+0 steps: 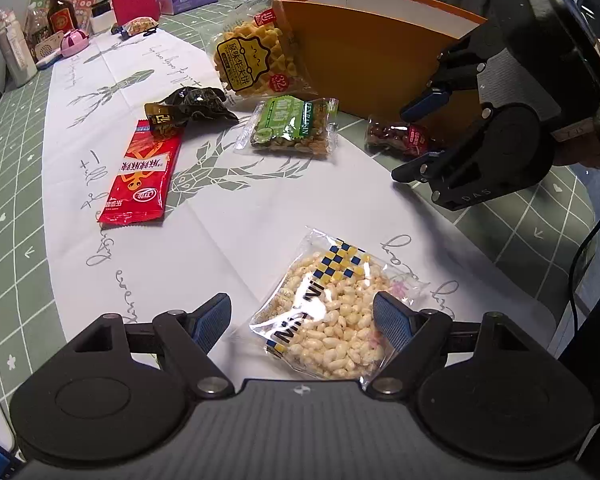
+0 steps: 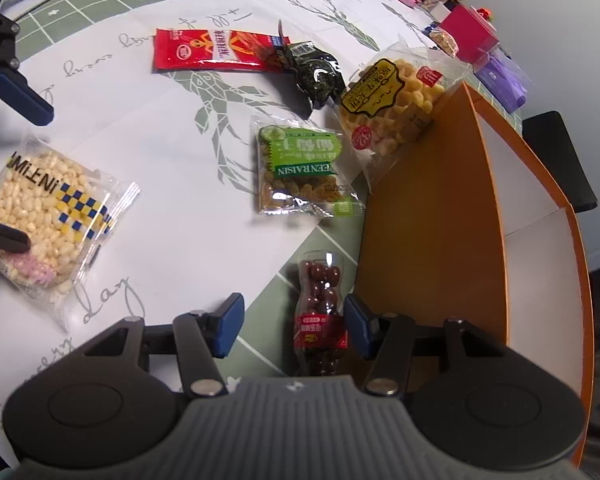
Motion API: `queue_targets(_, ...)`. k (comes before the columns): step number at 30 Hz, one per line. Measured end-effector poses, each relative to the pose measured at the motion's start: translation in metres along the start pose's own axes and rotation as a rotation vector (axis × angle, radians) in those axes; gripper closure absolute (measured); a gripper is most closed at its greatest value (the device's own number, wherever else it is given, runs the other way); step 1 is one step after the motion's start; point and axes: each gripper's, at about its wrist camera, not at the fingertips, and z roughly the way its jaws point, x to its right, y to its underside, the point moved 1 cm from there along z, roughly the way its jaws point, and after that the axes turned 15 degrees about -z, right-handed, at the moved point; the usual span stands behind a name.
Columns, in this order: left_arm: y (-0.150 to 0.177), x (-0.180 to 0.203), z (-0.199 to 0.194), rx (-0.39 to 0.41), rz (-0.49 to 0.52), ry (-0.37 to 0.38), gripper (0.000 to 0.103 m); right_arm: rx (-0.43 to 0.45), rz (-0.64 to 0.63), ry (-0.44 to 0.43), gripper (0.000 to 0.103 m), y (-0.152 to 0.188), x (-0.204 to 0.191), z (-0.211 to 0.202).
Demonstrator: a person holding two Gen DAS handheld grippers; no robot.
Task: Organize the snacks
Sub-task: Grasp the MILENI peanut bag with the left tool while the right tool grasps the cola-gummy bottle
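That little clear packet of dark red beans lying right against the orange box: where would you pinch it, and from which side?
Across its narrow width, near the middle, coming from above. The bean packet lies flat, its length running alongside the orange box, so only the top is free. The right gripper hangs over it with its fingers either side, not yet pressing; the box-side finger has little room, so I would keep it tight to the wall.

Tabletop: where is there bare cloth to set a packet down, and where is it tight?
Free: the white cloth between the red packet, the puffed-rice packet and the green raisin packet. Crowded: beside the orange box, where the yellow cracker bag leans and the bean packet lies.
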Motion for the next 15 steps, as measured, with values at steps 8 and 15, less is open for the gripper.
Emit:
queue_targets(8,0.0,0.0,0.0,0.002,0.008,-0.003,0.008,0.072,0.086,-0.173,0.063,-0.001,0.002,-0.014)
queue_targets(15,-0.003,0.002,0.002,0.003,0.008,-0.009,0.011,0.047,0.08,-0.184,0.062,0.005,0.0,-0.01)
